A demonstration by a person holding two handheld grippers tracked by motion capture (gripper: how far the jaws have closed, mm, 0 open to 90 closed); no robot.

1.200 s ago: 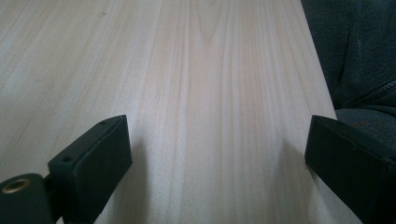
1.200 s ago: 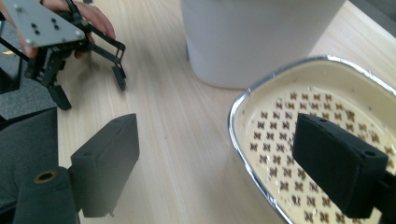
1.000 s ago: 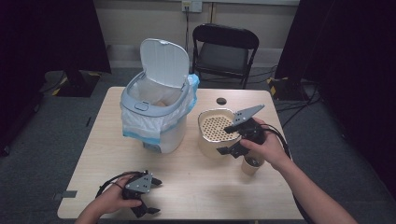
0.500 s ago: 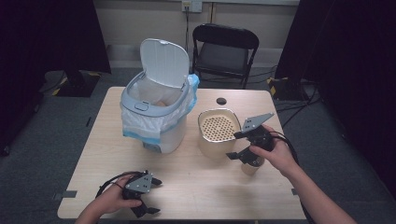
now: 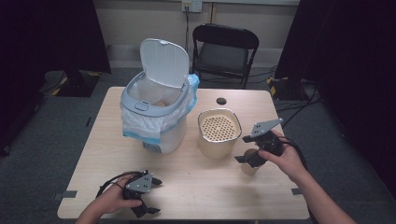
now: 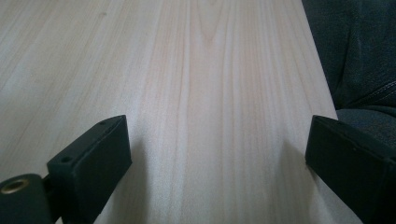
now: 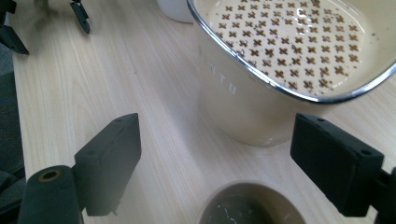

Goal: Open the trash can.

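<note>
My right gripper (image 5: 246, 158) has pulled back off the strainer pot (image 5: 219, 132), jaws wide and empty above the cup (image 7: 250, 205); left gripper (image 5: 142, 193) unmoved, open, empty.

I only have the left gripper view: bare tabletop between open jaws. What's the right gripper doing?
Observer: The right gripper hovers with jaws open above a small tan cup, beside a cream container.
Operator: Anything in the cup?
Observer: The right gripper view shows something dark with pale streaks inside; I cannot tell what it is.
Operator: What's the container like?
Observer: It has a perforated insert with cross-shaped holes and a metal rim.
Operator: Anything else on the table?
Observer: A white bin with its lid up and a bag liner stands left of the container.
</note>
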